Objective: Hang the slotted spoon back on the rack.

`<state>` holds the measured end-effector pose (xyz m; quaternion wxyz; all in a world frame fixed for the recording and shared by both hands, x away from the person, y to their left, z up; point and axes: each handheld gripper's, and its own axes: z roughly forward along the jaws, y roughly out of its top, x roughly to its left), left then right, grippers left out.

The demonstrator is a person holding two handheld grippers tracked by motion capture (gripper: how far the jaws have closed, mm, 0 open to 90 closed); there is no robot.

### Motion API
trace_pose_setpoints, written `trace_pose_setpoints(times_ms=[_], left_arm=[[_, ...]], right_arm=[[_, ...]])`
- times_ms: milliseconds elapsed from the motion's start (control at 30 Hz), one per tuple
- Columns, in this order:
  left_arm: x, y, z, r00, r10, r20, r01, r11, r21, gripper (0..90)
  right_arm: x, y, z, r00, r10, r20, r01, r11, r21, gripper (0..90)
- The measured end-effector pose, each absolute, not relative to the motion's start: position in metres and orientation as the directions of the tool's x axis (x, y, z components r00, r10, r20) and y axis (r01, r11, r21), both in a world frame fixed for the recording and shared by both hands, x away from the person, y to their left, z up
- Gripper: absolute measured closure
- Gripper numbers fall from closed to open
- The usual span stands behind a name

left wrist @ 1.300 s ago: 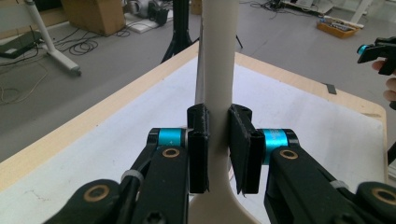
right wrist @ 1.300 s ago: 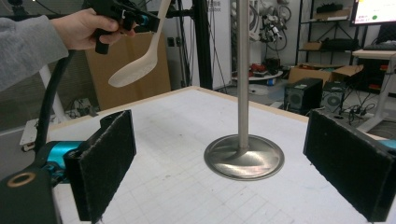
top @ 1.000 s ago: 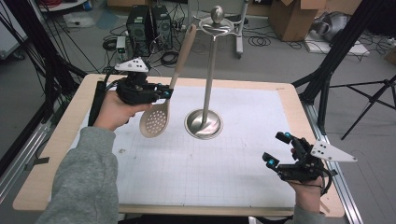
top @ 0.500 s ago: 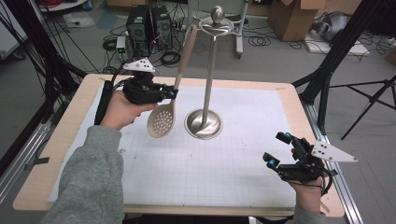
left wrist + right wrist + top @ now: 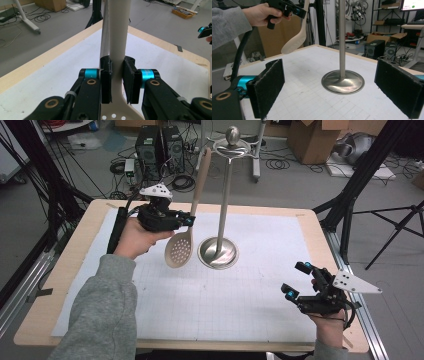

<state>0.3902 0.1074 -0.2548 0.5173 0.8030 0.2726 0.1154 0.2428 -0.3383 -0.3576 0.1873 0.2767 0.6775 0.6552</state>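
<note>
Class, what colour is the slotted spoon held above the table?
Beige, like pale cream. The slotted spoon shows best in the high view.

Grey sweatshirt sleeve [image 5: 102,312] on the left arm, soft and loose, with a ribbed cuff at the wrist. The left tool [image 5: 189,220] is matt black, capped by a pale grey three-cornered plate [image 5: 157,191] dotted with small holes, and a thick black cable [image 5: 118,227] trails from it. Up close, each black linkage arm carries a brass-ringed pivot [image 5: 91,81], a bright turquoise collar [image 5: 147,74] sits behind each flat black pad, and a white zip tie wraps one link. The right tool [image 5: 296,280] matches: black frame, turquoise tips, the same dotted grey plate [image 5: 356,283], and broad pads [image 5: 268,87] with a rough, felt-like black face.
</note>
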Motion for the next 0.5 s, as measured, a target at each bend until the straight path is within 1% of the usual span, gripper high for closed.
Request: trace_pose_setpoints(times_ms=[367,500], left_arm=[[0.394,0.098,-0.258,0.819,0.564,-0.109,0.331,-0.309,0.891,77.6],[0.395,0.096,-0.259,0.816,0.570,-0.099,0.327,-0.314,0.891,77.6]], right_arm=[[0.242,-0.339,-0.356,-0.778,0.619,0.111,0.129,-0.016,0.992,8.2],[0.242,-0.340,-0.357,-0.777,0.620,0.110,0.127,-0.017,0.992,8.2]])
